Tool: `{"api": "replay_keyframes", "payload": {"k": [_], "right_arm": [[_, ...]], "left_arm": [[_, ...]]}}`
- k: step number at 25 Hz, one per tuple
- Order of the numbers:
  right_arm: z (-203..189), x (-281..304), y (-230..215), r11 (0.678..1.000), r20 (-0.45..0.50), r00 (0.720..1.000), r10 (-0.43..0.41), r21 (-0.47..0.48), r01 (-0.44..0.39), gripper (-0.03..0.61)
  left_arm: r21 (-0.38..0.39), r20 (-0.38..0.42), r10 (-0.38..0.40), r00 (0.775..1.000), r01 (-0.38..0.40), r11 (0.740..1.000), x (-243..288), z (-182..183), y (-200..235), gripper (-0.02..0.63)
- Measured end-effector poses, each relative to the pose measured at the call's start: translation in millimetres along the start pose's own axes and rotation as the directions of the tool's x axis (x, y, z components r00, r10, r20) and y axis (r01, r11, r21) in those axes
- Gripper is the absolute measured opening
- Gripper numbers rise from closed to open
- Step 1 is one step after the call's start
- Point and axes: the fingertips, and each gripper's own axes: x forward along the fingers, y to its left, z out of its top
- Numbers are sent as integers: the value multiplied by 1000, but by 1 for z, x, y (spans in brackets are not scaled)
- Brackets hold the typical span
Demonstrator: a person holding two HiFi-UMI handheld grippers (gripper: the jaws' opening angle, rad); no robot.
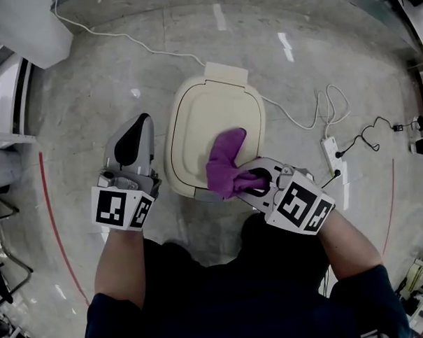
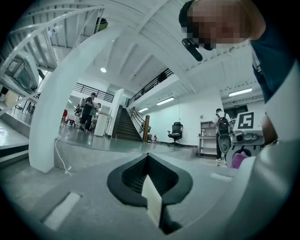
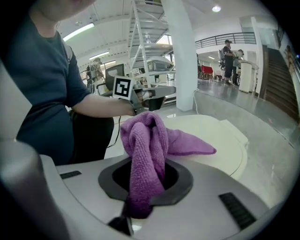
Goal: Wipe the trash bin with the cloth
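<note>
**Purple cloth on the bin lid, right side has hold of it**

So the trash bin (image 1: 209, 123) is a cream plastic one with a smooth, rounded-square lid, standing on a polished grey concrete floor (image 1: 109, 78). The cloth (image 1: 224, 164) is purple and fuzzy, microfibre going by the looped weave. It's bunched into a lumpy wad at the near edge of the bin's lid, with one pointed flap lying flat toward the lid's middle.

The right hand-held gripper (image 1: 248, 181) is clamped on that wad. Its own view shows the cloth stuffed down between the dark jaws and spilling over the top. The shell is matte grey plastic, with a black-and-white marker cube at the back end.

The left hand-held gripper (image 1: 144, 123) is just left of the bin, not touching it. Its jaws are pressed together with nothing between them, and the dark ribbed pads meet in a pointed tip.

Right of the bin, a white power strip (image 1: 331, 154) lies on the floor with thin cables looping off it. A white cable (image 1: 129, 37) snakes across the floor behind the bin, and a curved red line (image 1: 51, 221) runs well to the bin's left.
</note>
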Motion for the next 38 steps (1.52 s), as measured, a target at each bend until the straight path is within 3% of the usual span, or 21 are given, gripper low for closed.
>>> {"api": "replay_keyframes", "payload": {"k": [7,12,16,18,21,24,27,30,38], "right_arm": [[-15,5,42,990,-80,990,113,-74,-119,67],[-20,5,60,976,-112,975,193,-74,-202,67],[-16,-7,60,972,-87,973,215,-78,-222,67],[-4,-25,34,987,13,988,151,-58,-150,67],[12,-61,-39,995,178,981,-83,75,70,68],[-3,-85,-121,946,162,935,-317,120,300,68],[-24,-81,-173,909,139,901,-412,128,396,67],[-37,-63,-173,927,133,923,-362,157,341,67],[-41,-39,-76,989,161,977,-141,60,133,67]], "left_arm": [[-3,-1,-3,1000,3,1000,1,-1,-1,-2],[0,-6,-15,1000,15,1000,4,-4,-4,-2],[-3,-7,-19,1000,19,1000,5,-6,-2,-2],[-8,-9,-19,1000,19,1000,4,-7,-1,-2],[-16,-6,-22,1000,22,1000,5,-8,0,-2],[-22,-7,-30,1000,30,999,6,-9,-2,-2],[-26,-11,-35,999,35,999,7,-10,-5,-2],[-27,-12,-40,999,40,999,7,-9,-8,-2],[-26,-9,-31,999,31,999,4,-9,-3,-2]]}}
